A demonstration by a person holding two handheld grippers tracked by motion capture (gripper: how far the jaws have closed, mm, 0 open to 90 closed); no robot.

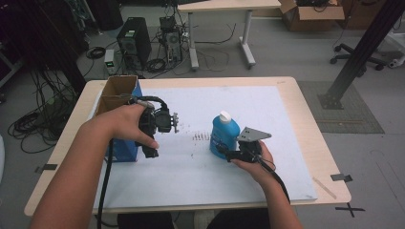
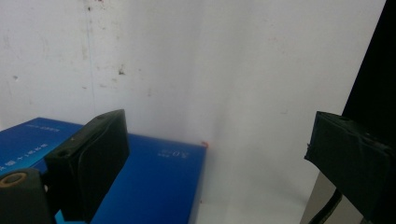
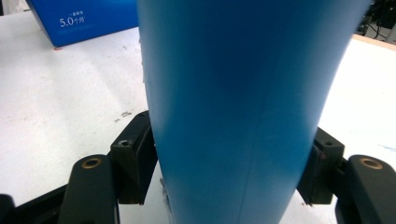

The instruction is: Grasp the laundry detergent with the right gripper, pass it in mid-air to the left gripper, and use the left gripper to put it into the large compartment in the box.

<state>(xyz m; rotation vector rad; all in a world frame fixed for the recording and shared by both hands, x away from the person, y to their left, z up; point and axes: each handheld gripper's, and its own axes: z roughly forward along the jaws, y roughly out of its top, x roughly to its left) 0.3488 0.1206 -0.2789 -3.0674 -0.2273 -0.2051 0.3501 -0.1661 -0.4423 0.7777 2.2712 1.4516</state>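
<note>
The blue bottle [image 1: 223, 136] with its white cap [image 1: 224, 116] stands upright on the white sheet [image 1: 191, 176], a little right of the counter's [image 1: 305, 124] middle and nearer the near edge than the far one. The right tongs [image 1: 223, 151] clasp its lower body from the near side, a pad pressed on each flank, as the right gripper view shows [image 3: 229, 116]. Well apart toward the left edge, the left tongs [image 1: 174, 122] hang wide with nothing between them, just beside an open blue cardboard box [image 1: 125, 148].
</note>
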